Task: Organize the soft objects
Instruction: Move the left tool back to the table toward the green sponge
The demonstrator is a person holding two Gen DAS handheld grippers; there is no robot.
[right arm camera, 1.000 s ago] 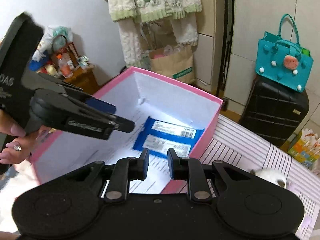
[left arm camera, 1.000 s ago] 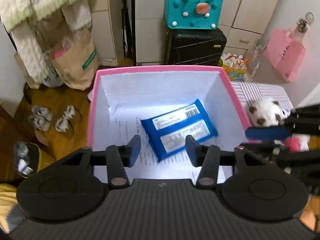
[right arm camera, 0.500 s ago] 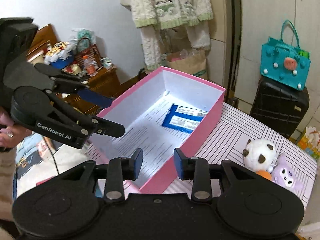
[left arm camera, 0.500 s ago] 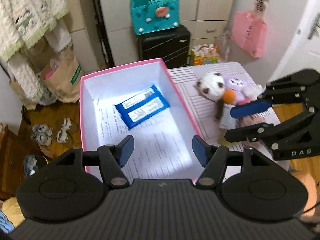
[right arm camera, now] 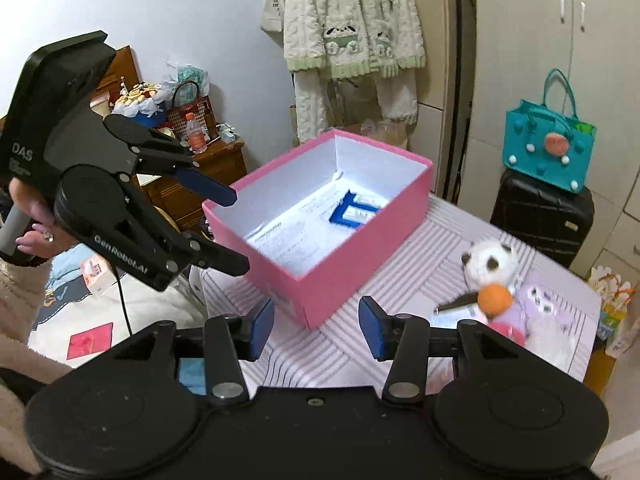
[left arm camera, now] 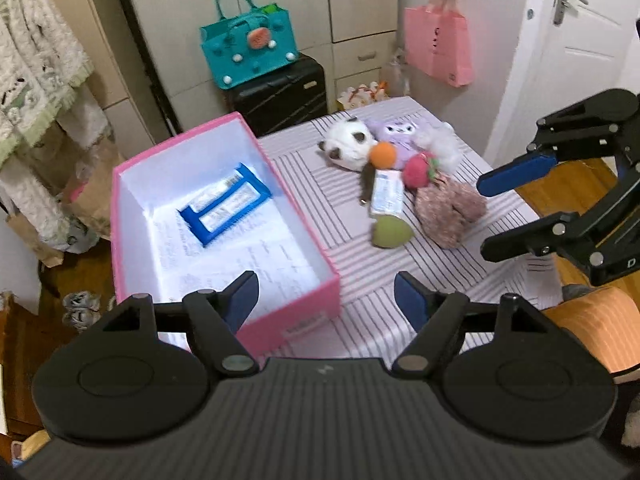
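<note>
A pink box (left arm camera: 308, 228) stands on the striped table (left arm camera: 360, 320) with a blue tissue pack (left arm camera: 224, 204) inside; the box (right arm camera: 360, 264) and pack (right arm camera: 354, 212) also show in the right wrist view. A pile of soft toys lies to its right: a panda plush (left arm camera: 348, 144), a purple plush (left arm camera: 400, 136), an orange ball (left arm camera: 383, 155), a red strawberry (left arm camera: 418, 170), a small tissue pack (left arm camera: 386, 196), a green toy (left arm camera: 390, 234) and a brownish plush (left arm camera: 452, 208). My left gripper (left arm camera: 326, 298) is open and empty above the box's near corner. My right gripper (right arm camera: 316, 324) is open and empty, back from the toys.
A black suitcase (left arm camera: 280, 92) with a teal bag (left arm camera: 248, 52) stands behind the table. A pink bag (left arm camera: 436, 48) hangs by the door. A wooden cabinet (right arm camera: 200, 172) with clutter is at the left. Clothes (right arm camera: 352, 20) hang on the wall.
Both grippers have pulled back and up from the box and opened wider. The left view has swung right, bringing the toy pile into sight.
</note>
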